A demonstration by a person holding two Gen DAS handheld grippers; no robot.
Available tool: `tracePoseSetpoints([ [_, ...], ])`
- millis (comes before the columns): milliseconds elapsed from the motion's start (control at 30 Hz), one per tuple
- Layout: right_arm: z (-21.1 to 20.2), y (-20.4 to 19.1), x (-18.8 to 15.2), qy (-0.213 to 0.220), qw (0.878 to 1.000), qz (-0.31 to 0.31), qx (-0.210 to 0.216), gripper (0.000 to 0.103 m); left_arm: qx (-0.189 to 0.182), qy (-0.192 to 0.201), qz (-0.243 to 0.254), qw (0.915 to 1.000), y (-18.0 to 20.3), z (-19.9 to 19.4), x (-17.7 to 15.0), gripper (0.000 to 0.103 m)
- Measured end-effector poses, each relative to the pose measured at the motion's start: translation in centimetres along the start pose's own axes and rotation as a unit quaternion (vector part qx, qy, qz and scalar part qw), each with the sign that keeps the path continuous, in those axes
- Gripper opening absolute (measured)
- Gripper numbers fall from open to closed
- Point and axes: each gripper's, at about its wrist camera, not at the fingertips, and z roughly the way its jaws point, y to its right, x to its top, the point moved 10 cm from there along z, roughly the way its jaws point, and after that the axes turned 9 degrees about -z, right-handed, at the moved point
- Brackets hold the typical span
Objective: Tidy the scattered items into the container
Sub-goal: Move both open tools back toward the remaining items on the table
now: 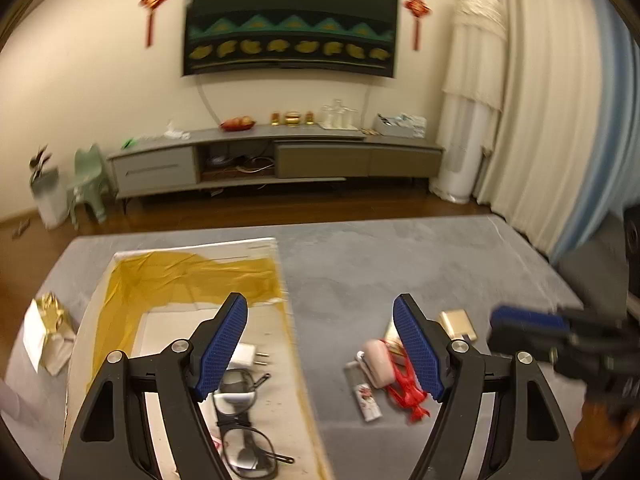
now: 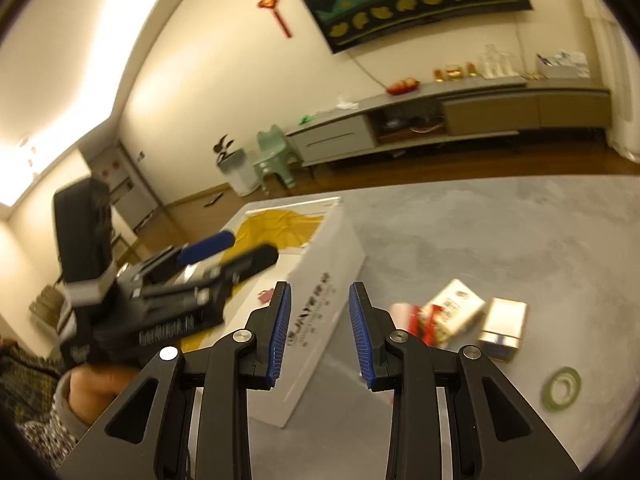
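Observation:
The white box with gold lining lies on the left of the grey mat. It holds black-rimmed glasses and a white plug charger. My left gripper hangs open above the box's right wall, holding nothing. On the mat to the right lie a pink case, a red figure, a small white packet and a gold block. My right gripper is open and empty over the box's near corner. To its right lie a red-and-white packet and a white carton.
A gold-wrapped parcel sits left of the box. A green tape roll lies at the mat's right. The left gripper and a hand appear blurred in the right wrist view. The mat's far edge meets wooden floor, with a TV cabinet beyond.

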Motion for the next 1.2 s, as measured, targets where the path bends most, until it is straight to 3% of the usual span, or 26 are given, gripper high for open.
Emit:
tracePoseSetpoints([
  [267,-3.6,4.6,0.7,0.018,0.998,0.030,-0.057,0.032,-0.005,-0.034,0.062,0.9975,5.9,2.0,-3.1,0.076],
  [567,-5.3,11.5,-3.2,-0.017,0.990,0.105,-0.096,0.033,0.007,-0.093,0.054,0.9942,7.5,5.8,-6.7,0.076],
  [733,-4.6,13.6,-5.5,-0.057,0.984,0.101,-0.131,0.033,-0.005,-0.135,0.026,0.9904,7.9,8.1,-9.1,0.076],
  [833,-3.8,14.7,-7.0,-0.080,0.981,0.097,-0.149,0.036,0.006,-0.151,0.030,0.9881,7.8,9.4,-10.6,0.076],
  [967,-2.3,15.5,-8.1,-0.095,0.978,0.098,-0.157,0.040,0.022,-0.155,0.035,0.9871,7.7,10.8,-12.1,0.076],
  [1200,1.2,14.9,-8.4,-0.115,0.974,0.067,-0.181,0.052,0.007,-0.159,0.000,0.9872,7.1,11.9,-12.8,0.076],
])
